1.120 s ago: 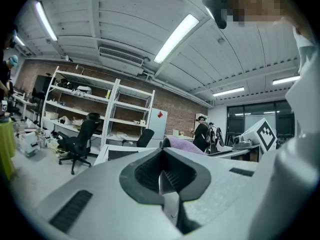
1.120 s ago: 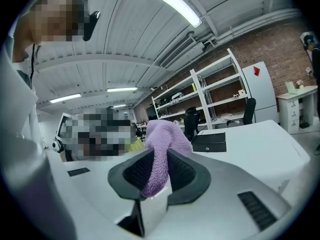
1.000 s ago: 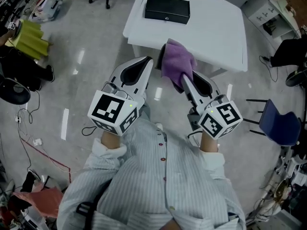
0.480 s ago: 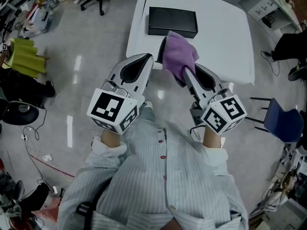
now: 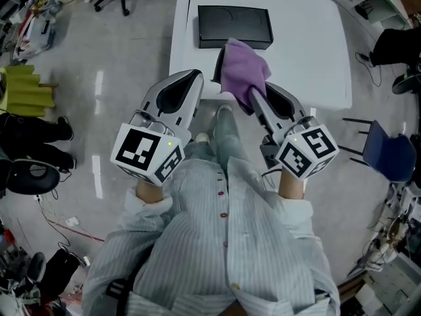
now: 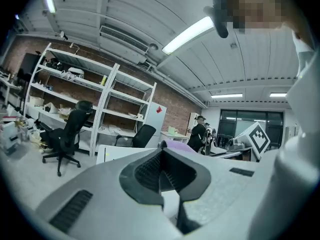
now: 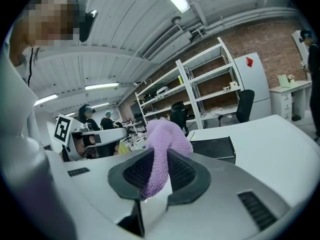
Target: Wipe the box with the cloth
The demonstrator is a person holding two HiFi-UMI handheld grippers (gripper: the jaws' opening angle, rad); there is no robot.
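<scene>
Gripping the cloth [image 5: 244,73] in the right gripper [image 5: 252,104], jaws clamped on its lower fold, with the rest bunched up above the tips. Held the left gripper [image 5: 192,79] empty, jaws pressed together on nothing, just beside the right one at the near edge of the table [image 5: 309,51]. Found the box [image 5: 234,26] ahead of both, on the table toward its left edge, with its long axis parallel to the near edge. Judged the right gripper the nearer, and the only one fit to wipe. Saw the cloth overlapping the box's near long side in the head view, yet seemingly short of contact in the right gripper view. Reckoned on a short reach forward and down, then strokes along the box's length.
</scene>
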